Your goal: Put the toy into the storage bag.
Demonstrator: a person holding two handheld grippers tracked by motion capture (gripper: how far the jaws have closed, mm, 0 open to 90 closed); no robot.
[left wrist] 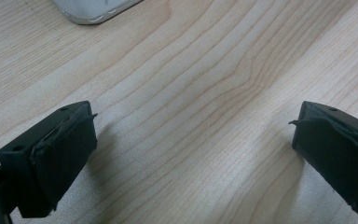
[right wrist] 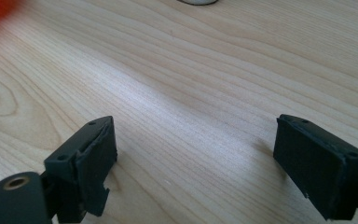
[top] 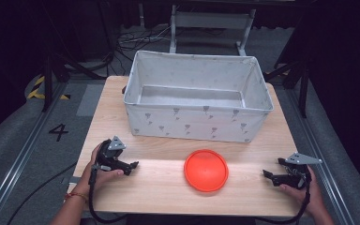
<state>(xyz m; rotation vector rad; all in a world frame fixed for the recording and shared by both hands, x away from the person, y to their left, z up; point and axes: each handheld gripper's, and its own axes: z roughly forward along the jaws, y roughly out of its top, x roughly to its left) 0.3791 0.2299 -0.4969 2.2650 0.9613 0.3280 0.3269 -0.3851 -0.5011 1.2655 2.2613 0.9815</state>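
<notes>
Orange disc point(top: 206, 170) is flanked on the tabletop point(top: 168, 187) by left gripper point(top: 132, 167) and right gripper point(top: 268, 176), jaws spread, empty.

So we've got a flat round orange disc point(top: 206, 170), looks like a lid or frisbee kind of thing, lying flat on the light wood worktop point(top: 159, 187) near the front edge, roughly centred. Just behind it, apart from it, sits a big rectangular fabric bin point(top: 197, 123), white-grey with small printed motifs, upright and open on top. We can see its bare inside floor.
</notes>
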